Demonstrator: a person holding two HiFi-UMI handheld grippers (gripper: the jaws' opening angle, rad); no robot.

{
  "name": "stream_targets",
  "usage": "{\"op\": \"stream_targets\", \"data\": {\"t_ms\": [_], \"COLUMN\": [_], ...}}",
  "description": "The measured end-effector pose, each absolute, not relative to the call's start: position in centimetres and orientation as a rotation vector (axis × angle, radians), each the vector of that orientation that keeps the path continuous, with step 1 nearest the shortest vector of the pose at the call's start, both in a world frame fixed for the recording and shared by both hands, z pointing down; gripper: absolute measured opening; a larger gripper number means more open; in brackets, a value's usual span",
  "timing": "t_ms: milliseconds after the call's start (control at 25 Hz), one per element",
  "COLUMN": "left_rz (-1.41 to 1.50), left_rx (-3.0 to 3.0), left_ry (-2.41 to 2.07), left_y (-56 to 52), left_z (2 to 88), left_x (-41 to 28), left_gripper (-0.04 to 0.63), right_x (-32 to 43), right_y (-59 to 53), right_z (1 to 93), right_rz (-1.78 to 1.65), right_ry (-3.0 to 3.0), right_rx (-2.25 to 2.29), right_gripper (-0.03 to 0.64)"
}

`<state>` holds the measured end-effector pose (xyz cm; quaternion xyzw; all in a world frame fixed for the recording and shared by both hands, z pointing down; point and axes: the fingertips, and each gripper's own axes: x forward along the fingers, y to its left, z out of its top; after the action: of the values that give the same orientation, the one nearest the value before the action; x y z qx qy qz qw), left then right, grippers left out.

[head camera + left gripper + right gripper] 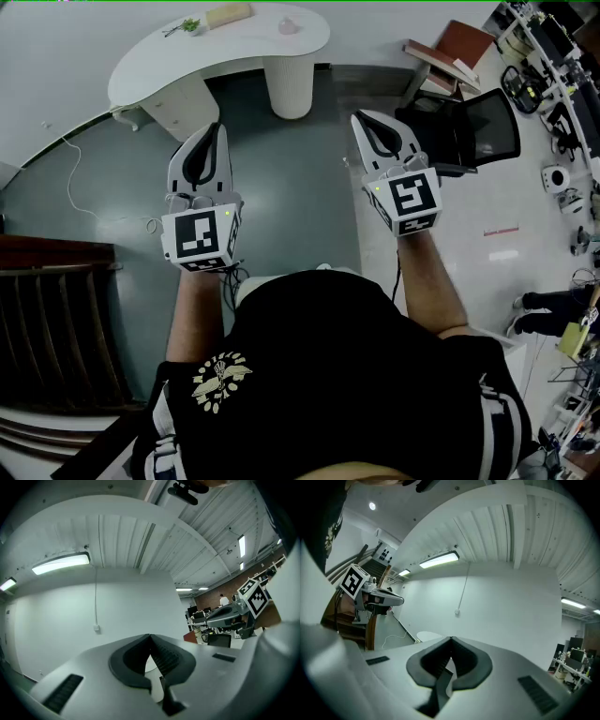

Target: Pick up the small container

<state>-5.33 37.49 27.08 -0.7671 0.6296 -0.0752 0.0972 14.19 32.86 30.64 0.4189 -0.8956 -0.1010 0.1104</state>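
A small pinkish container [289, 25] stands on the right part of a white curved table [244, 47] far ahead. My left gripper [217, 128] and right gripper [357, 118] are held side by side over the floor, well short of the table. Both point toward it. In the left gripper view the jaws of the left gripper [150, 636] meet with nothing between them. The right gripper [451, 640] is likewise shut and empty in its own view. Neither gripper view shows the container.
A beige box [228, 14] and a small green plant [187, 25] also sit on the table. A black office chair [469, 131] stands to the right, and dark wooden stairs [47, 319] lie at the left. A white cable [75, 187] trails over the grey floor.
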Motion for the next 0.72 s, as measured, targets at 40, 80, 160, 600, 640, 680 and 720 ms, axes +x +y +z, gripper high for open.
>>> {"op": "stream_targets", "data": {"t_ms": [40, 80, 160, 600, 640, 680, 720], "left_rz": [-0.227, -0.232, -0.243, -0.354, -0.354, -0.351, -0.349], "left_rx": [-2.271, -2.271, -2.271, -2.272, -2.275, -2.281, -2.288], "left_ry": [1.866, 1.867, 1.870, 1.886, 1.894, 1.899, 1.898], "left_y": [37.1, 36.8, 36.2, 33.5, 33.0, 32.6, 32.0], "left_z": [27.3, 27.5, 27.9, 30.4, 30.7, 30.9, 31.2], "left_x": [-4.7, -4.1, -3.1, -2.3, -2.7, -3.1, -3.3], "left_gripper": [0.021, 0.021, 0.021, 0.021, 0.021, 0.021, 0.021], "right_x": [14.6, 15.1, 15.8, 16.1, 15.7, 15.3, 14.9], "right_y": [32.5, 32.2, 31.6, 28.5, 28.1, 27.8, 27.4], "right_z": [30.7, 30.7, 30.8, 34.4, 34.5, 34.6, 34.8], "right_rz": [-0.302, -0.306, -0.304, -0.206, -0.198, -0.187, -0.177], "right_ry": [-2.635, -2.639, -2.651, -2.673, -2.693, -2.707, -2.714], "right_rx": [1.228, 1.226, 1.223, 1.105, 1.090, 1.074, 1.061], "right_gripper": [0.029, 0.029, 0.029, 0.038, 0.069, 0.148, 0.217]}}
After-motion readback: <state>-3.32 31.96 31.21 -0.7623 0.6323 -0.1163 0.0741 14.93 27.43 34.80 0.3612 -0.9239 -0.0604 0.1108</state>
